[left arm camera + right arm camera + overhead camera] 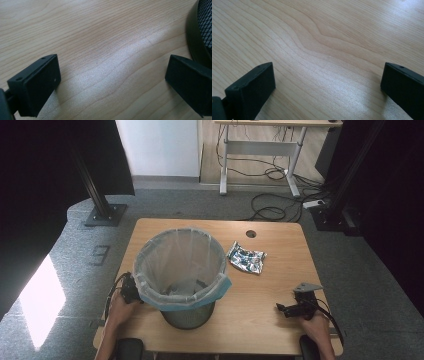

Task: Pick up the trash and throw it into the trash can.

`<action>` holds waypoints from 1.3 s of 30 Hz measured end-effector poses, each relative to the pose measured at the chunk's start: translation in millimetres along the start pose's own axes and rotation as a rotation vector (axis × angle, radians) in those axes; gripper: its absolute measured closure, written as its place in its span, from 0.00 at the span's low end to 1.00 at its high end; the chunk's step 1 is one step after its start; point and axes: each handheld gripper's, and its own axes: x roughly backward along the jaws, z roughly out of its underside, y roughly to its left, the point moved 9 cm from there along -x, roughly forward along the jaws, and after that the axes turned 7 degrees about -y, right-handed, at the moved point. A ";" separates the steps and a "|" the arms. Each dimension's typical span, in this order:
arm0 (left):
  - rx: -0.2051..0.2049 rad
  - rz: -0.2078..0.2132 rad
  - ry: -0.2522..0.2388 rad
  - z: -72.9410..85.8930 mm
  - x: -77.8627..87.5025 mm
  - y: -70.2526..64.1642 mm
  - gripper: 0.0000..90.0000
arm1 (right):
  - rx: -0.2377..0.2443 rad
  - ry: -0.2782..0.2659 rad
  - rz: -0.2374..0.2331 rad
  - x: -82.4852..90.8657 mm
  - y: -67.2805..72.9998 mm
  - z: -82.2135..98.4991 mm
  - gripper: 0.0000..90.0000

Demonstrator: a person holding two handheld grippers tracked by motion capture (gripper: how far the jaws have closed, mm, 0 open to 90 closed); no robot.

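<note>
Sitting near the middle of a pale wooden counter (pixel 280 320) is a round black wire-mesh bin (pixel 187 315), lined with a thin, see-through bag (pixel 180 255) whose bluish edge is folding down over the rim. Just to the right of the bin, apart from it, a crumpled silver and blue foil wrapper (pixel 246 258) is lying flat on the wood. A small round cable hole (pixel 251 234) is showing near the counter's far edge. The left hand-held gripper (pixel 129 291) is resting at the near left, close against the bin's side, so the bin is blocking the way between it and the wrapper. In the left gripper view its two black, blocky jaws are standing wide apart with only bare wood grain between them, and the bin's dark base ring and mesh are curving in at the right edge. The right hand-held gripper (pixel 285 308) is lying at the near right, well apart from the bin and the wrapper, with a grey three-cornered plate on top. Its jaws are also spread wide over bare wood, holding nothing. Beyond the counter, grey carpet (pixel 190 202), loose black cables (pixel 272 210) and the white legs of another desk (pixel 260 150) are showing.
</note>
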 end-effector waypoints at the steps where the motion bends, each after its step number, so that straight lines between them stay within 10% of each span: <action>1: 0.000 0.000 0.000 0.0 0.0 0.0 0.00 | 0.000 0.000 0.000 0.0 0.0 0.0 0.00; 22: -0.001 -0.001 -0.001 -0.2 -0.3 0.0 0.00 | 0.010 0.025 -0.009 -2.9 2.3 -3.7 0.00; 39: -0.001 -0.002 -0.001 -0.2 -0.3 -0.3 0.00 | 0.004 0.035 -0.026 -11.4 3.9 -40.0 0.00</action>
